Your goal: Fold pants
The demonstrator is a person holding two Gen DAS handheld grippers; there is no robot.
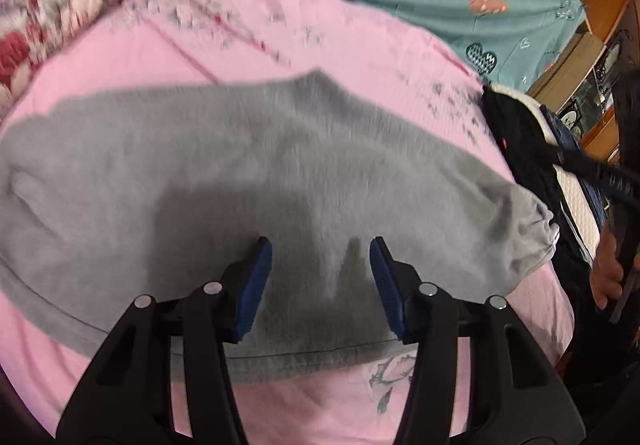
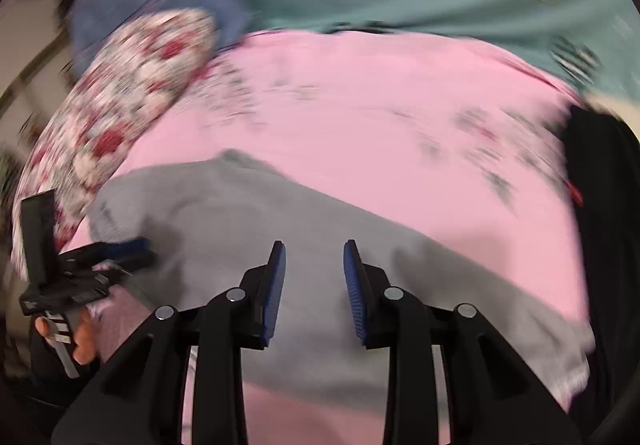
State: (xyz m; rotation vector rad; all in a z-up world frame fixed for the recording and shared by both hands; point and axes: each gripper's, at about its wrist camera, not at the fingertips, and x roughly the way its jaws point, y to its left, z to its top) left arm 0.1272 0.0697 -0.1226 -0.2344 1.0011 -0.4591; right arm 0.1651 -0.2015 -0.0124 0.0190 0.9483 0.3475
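Lying flat on the pink sheet (image 1: 320,45), the grey pants (image 1: 240,165) run left to right across my view, cuff (image 1: 532,229) pointing right. My left gripper (image 1: 320,285) and right gripper (image 2: 314,293) hover above them, both released, grasping nothing.

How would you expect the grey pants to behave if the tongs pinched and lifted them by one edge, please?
The grey pants would probably droop: they lie limp with soft creases on the pink sheet. The fleecy-looking cloth likely grips well. The gathered cuff may trail behind.
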